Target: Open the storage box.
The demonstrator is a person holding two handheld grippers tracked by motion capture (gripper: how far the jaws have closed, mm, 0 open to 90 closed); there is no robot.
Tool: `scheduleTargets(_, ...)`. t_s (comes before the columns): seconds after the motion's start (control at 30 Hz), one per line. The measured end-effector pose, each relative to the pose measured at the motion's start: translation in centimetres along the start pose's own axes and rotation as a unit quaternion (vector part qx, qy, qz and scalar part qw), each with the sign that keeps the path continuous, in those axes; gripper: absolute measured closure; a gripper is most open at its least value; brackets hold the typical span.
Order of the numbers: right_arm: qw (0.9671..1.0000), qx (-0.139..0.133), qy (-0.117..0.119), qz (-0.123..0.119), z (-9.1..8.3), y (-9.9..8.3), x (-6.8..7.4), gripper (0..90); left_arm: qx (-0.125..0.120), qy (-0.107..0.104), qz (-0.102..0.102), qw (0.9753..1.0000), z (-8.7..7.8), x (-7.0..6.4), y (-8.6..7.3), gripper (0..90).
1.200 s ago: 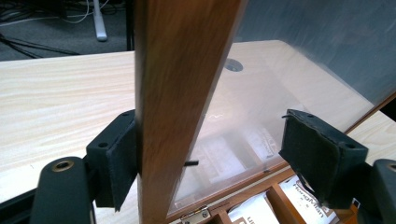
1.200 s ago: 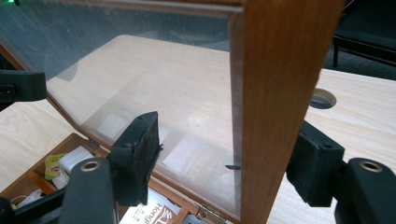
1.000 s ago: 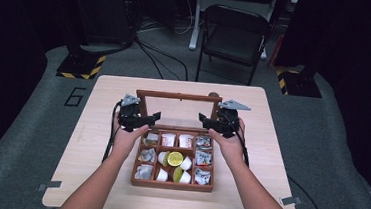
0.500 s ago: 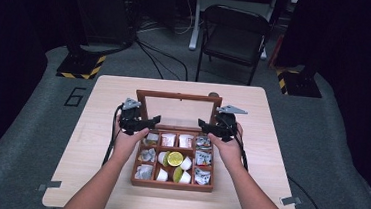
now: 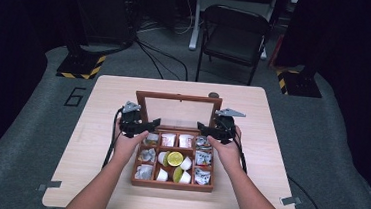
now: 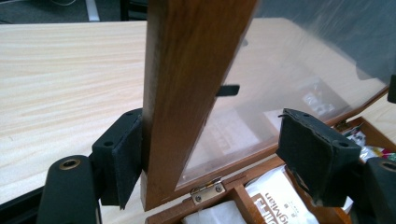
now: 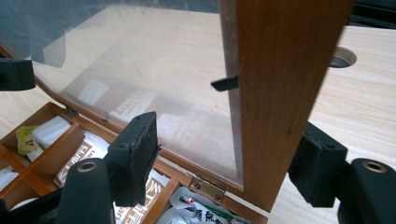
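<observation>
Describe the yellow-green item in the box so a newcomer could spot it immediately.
On the light wooden table sits a brown compartmented box with its glass lid raised. In the centre compartment lies a round yellow-green lime half, the brightest item among white cups and packets.

Your table [image 5: 261,140] is evenly lit from overhead; the room around it falls to near black. The high view is soft and low in detail, and the contents of the box [image 5: 172,184] blur together. Shadows under your hands are faint. In the left gripper view the lid [image 6: 187,93] frame between the jaws is sharp, while its pane [image 6: 289,79] shows hazy glare and reflections. In the right gripper view the pane is likewise milky, and the near jaws are slightly soft.
</observation>
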State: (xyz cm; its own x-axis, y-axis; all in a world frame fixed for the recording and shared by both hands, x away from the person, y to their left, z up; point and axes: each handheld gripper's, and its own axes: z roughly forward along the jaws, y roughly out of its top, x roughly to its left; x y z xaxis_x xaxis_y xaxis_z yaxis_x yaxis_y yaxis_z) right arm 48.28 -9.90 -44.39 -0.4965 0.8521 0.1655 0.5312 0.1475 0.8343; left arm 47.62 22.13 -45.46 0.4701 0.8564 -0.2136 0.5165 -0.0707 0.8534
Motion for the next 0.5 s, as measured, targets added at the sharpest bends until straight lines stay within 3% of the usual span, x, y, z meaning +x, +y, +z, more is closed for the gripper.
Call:
scheduleTargets(0.3, 0.9998, -0.005, -0.013, -0.014, 0.36, -0.39, 0.22, 30.1, -0.003, 0.004, 0.001, 1.0, 0.11, -0.07, -0.08, 24.7)
scheduleTargets(0.5, 0.9999, 0.003, -0.013, -0.007, 0.58, -0.81, 0.12, 30.4, 0.007, 0.006, 0.005, 0.9999, 0.37, -0.06, -0.32, 24.6)
